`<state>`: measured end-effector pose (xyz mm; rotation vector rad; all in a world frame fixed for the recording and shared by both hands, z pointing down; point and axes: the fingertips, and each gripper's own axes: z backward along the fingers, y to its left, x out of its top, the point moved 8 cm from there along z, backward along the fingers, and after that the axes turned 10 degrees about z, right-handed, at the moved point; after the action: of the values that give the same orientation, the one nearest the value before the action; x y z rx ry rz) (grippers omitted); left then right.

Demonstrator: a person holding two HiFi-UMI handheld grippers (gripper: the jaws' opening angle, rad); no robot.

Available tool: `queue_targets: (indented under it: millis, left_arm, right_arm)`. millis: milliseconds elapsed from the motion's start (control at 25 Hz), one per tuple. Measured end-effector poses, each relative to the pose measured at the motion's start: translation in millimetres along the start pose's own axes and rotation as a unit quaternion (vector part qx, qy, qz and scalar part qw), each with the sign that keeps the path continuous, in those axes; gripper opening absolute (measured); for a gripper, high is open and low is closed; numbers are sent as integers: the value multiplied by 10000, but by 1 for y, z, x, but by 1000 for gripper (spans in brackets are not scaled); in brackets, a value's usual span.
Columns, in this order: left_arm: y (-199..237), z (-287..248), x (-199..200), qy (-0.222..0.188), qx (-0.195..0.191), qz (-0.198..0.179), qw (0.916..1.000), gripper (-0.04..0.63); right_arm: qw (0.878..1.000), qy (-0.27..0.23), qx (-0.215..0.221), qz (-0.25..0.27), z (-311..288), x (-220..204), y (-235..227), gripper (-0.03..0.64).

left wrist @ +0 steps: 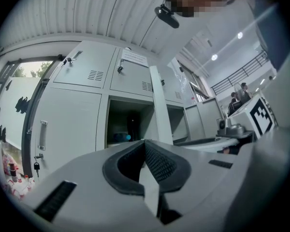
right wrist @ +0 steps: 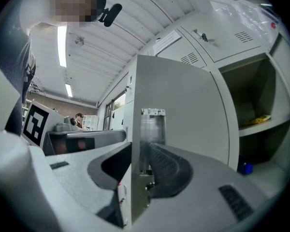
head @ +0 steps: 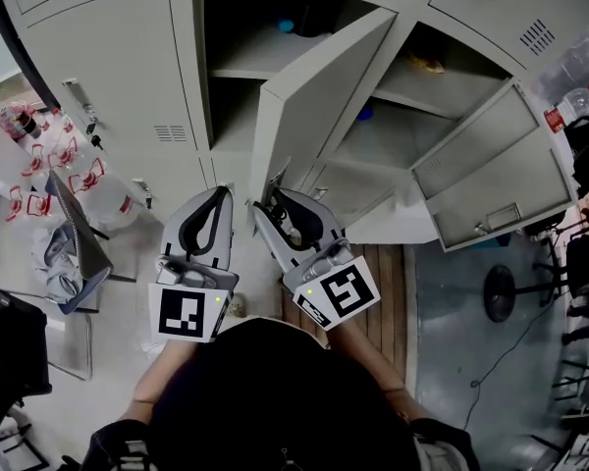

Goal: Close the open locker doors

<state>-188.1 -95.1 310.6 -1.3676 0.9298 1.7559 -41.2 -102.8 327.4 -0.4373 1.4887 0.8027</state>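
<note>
A bank of grey lockers fills the head view. The middle locker door (head: 314,101) swings out towards me, and a second open door (head: 486,170) hangs out at the right. My right gripper (head: 278,207) is shut on the free edge of the middle door. In the right gripper view that door (right wrist: 183,100) runs between the jaws at its latch plate (right wrist: 152,127). My left gripper (head: 219,196) hovers just left of the door, shut on nothing. The left gripper (left wrist: 145,143) faces the dark open compartment (left wrist: 128,122) and the door's edge (left wrist: 160,103).
The open compartments hold a blue object (head: 287,26) and a yellow object (head: 427,64). A closed locker with keys (head: 90,116) stands at the left. Below it are a bag of bottles (head: 49,155) and a chair (head: 79,238). At the right stands a stool base (head: 499,292).
</note>
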Motion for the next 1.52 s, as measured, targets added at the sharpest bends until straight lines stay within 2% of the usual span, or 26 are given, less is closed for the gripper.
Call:
queue_targets:
  millis: [240,400,840,1160,1520]
  left_arm:
    - [22,0,-2,-39,-91,41,9999,2]
    - [37,0,-8,100,-128,79,9998,2]
    - [75,-4,-12,14,-225,164,9996,2]
    - [98,-10,-18,-12,-151,283,9995,2]
    - [110,-19,-20,-23,-24,237,9997,2]
  right_arm:
    - [9999,40,-151,23,-22,0,5,112]
    - [9996,85,-255,23,-36,0,7,112]
    - [9984,178,-544,32,-76,-2,8,109]
    - [9971,205,-722,90,-104,-4,5,106]
    - [9963,177,-835,136,-127,-7,0,104]
